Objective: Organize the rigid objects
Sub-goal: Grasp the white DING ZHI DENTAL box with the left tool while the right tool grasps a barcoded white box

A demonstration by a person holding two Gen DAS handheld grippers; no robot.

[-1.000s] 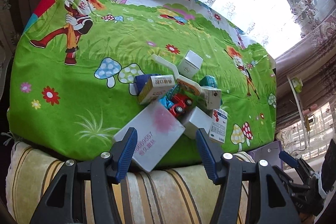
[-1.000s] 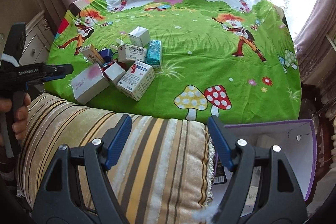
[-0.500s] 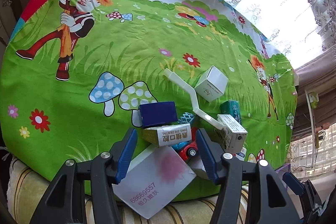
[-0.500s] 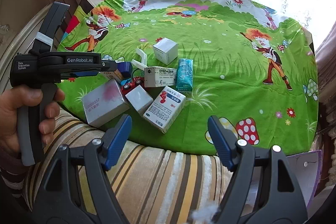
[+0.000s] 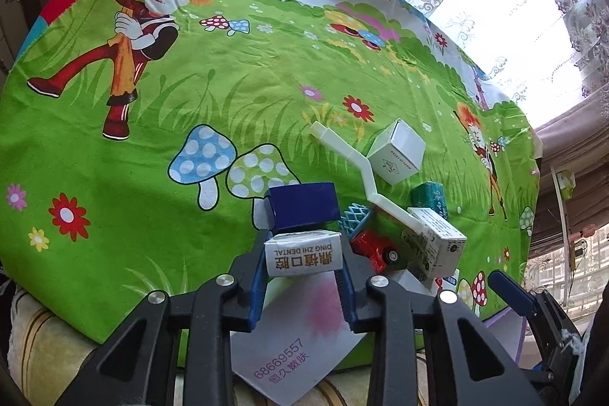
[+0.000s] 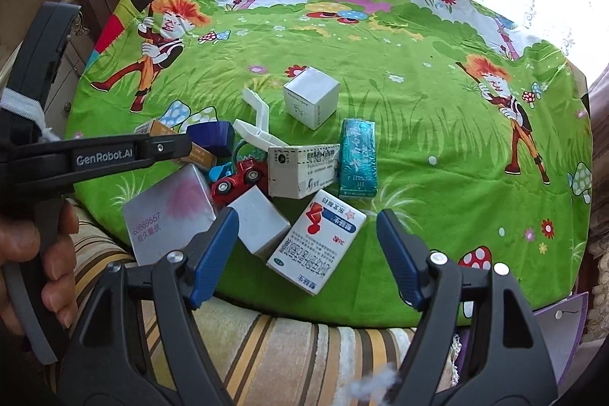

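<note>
A heap of small boxes lies on the green cartoon cloth [image 5: 152, 147]. My left gripper [image 5: 303, 246] is closing, and its blue pads touch both sides of a white and orange dental box [image 5: 300, 255]. That box rests on a large white box with a pink blot [image 5: 304, 330], in front of a dark blue box [image 5: 304, 206]. In the right wrist view the left gripper [image 6: 167, 149] reaches in from the left. My right gripper [image 6: 306, 227] is open, held over a red, white and blue medicine box [image 6: 319, 250] without touching it.
A red toy car [image 5: 375, 248], a white cube box [image 5: 396, 153], a teal pack [image 6: 357, 158] and a bent white plastic piece [image 5: 357, 158] lie in the heap. A striped cushion [image 6: 266, 341] runs along the near edge. A purple-rimmed bin [image 6: 559, 322] stands at the lower right.
My left gripper moved forward over the heap and its jaws narrowed onto the dental box. My right gripper moved left toward the heap, jaws unchanged.
</note>
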